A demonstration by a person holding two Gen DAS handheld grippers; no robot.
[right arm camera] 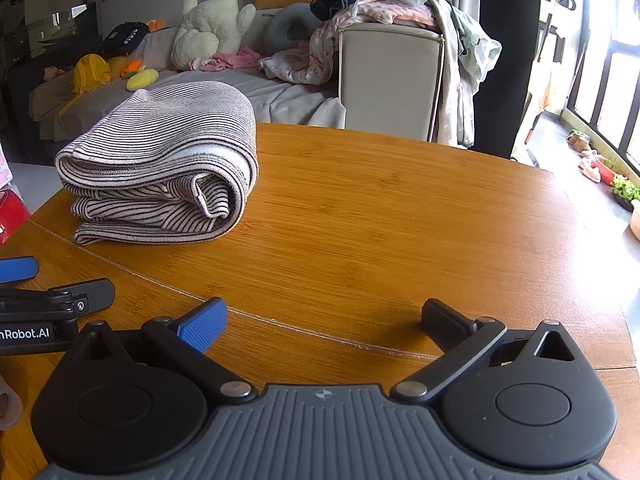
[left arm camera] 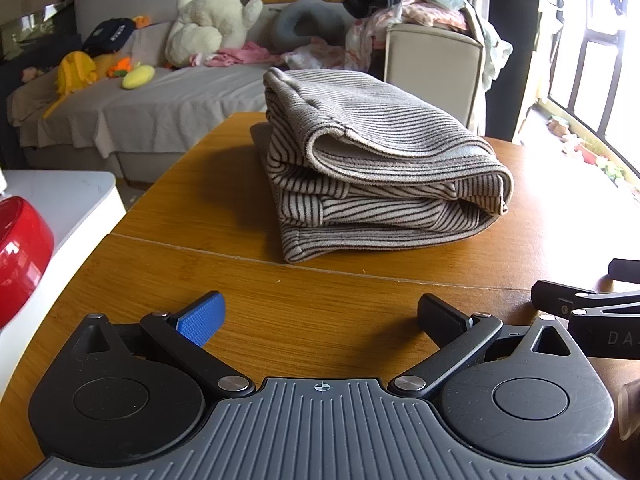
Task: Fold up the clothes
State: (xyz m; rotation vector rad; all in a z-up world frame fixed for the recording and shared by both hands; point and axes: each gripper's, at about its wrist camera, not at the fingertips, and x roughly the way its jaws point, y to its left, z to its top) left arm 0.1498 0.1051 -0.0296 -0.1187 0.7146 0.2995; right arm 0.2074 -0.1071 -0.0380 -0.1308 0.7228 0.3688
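Striped garment (left arm camera: 376,160) sits folded in a thick stack on the wooden table (left arm camera: 224,216), at 12 o'clock from the left gripper (left arm camera: 320,316) and 10 o'clock from the right gripper (right arm camera: 324,320). Both grippers are low over bare wood, apart from the cloth, jaws wide, holding nothing. Fold looks finished. Risk: the top layer bulges loosely, so a nudge could make it spring open. More clothes (right arm camera: 384,4) heaped on the sofa arm (right arm camera: 388,80) at 12 o'clock.
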